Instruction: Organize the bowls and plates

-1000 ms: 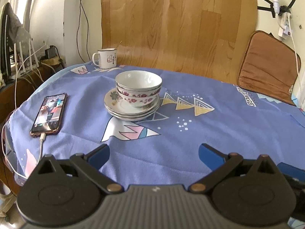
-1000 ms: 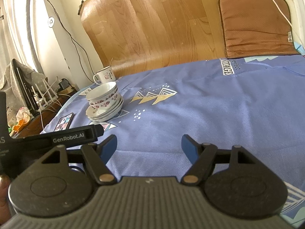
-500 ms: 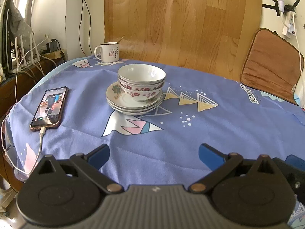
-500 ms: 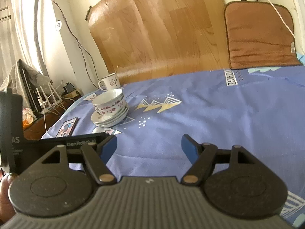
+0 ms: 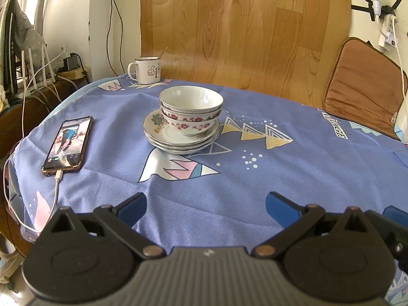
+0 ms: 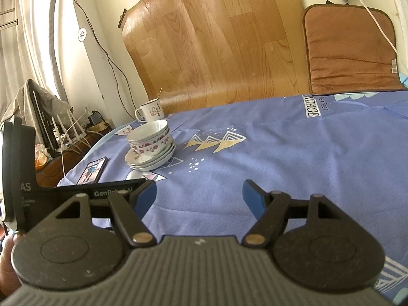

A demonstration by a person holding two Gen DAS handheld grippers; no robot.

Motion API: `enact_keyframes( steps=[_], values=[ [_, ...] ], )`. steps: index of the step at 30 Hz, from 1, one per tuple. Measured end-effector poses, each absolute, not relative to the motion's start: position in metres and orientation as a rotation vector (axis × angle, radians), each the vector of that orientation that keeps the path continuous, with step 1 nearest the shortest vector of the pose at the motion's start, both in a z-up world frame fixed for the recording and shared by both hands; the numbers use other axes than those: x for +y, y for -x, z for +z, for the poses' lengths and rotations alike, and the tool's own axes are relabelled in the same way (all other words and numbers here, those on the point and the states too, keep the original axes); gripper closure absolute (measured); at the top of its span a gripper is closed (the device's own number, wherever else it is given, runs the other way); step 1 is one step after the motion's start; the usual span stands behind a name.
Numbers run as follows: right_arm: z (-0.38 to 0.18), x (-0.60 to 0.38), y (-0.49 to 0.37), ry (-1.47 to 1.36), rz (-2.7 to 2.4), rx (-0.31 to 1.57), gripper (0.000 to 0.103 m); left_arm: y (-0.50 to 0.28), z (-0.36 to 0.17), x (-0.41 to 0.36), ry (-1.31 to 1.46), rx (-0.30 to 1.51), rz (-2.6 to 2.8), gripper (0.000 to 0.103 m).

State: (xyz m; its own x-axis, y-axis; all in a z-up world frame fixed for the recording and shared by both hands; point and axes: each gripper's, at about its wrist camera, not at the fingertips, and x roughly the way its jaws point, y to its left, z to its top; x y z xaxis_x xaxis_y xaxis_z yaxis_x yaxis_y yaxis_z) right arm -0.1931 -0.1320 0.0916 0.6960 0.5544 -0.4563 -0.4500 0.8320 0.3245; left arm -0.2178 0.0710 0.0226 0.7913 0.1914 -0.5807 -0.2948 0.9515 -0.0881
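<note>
Seen from the left wrist, the left gripper (image 5: 205,204) hangs low over the near edge of the table (image 5: 293,178), its blue-tipped jaws spread wide with nothing between them. Nested bowls (image 5: 191,109) sit on a stack of plates (image 5: 178,140) towards the far left part of the table, well apart from the gripper and straight ahead of it. A phone (image 5: 67,144) lies by the left edge (screen lit, a white cable plugged into its near end). A mug (image 5: 146,70) with a spoon in it stands at the far left corner, behind the stack.

From the right wrist, the right gripper (image 6: 199,195) is likewise wide open and empty, above the near edge. The bowls (image 6: 150,137) and plates (image 6: 150,159) appear ahead and to its left, with the phone (image 6: 93,169) just beside them nearer the left edge and the mug (image 6: 150,109) behind. Part of the left gripper's black body (image 6: 76,193) shows at the left.
</note>
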Motion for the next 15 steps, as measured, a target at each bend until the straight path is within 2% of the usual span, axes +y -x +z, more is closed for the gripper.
enact_keyframes(
  steps=[15],
  values=[
    [0.0915, -0.1311, 0.1938, -0.201, 0.560, 0.581, 0.026, 0.2225, 0.0277, 0.0657, 0.148, 0.559, 0.241, 0.000]
  ],
)
